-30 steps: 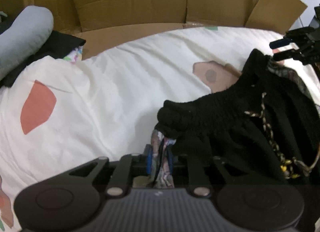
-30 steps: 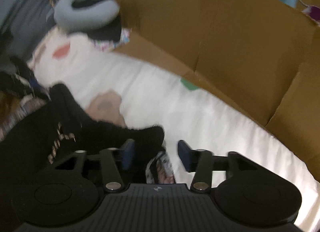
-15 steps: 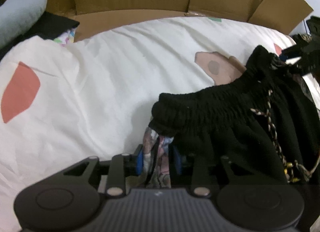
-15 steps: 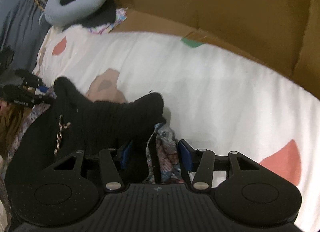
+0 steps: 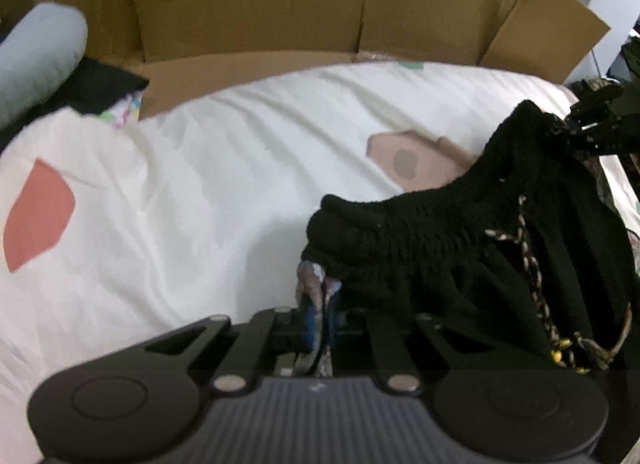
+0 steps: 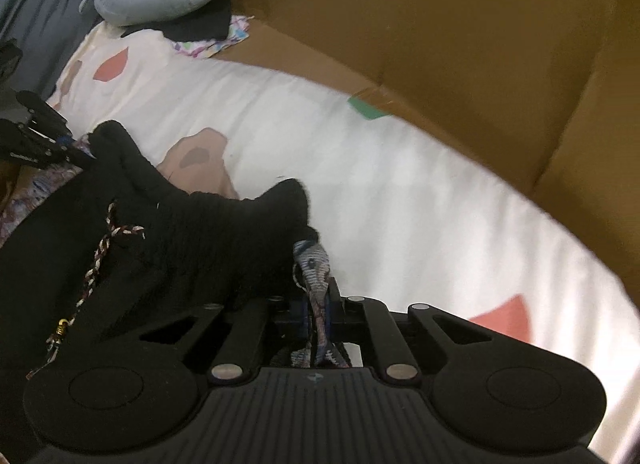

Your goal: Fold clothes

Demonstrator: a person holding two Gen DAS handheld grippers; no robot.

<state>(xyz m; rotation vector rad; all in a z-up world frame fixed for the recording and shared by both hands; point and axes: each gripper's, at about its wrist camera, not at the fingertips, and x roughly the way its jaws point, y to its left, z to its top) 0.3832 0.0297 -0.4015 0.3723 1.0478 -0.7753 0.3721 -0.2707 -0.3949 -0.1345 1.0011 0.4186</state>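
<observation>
Left tongs [image 5: 320, 316], right tongs [image 6: 318, 304] both clamped on black shorts [image 5: 460, 240] waistband over bedsheet [image 5: 200, 183].

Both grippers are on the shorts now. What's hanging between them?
The black waistband of the shorts spans from left gripper to right gripper, with the braided drawstring dangling below it. Both wrist views show this.

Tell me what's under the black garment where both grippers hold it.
Beneath the black garment lies the white bedsheet. Patterned fabric, pinched in the left gripper and right gripper, pokes out below its waistband. How far that fabric extends underneath is hidden.
</observation>
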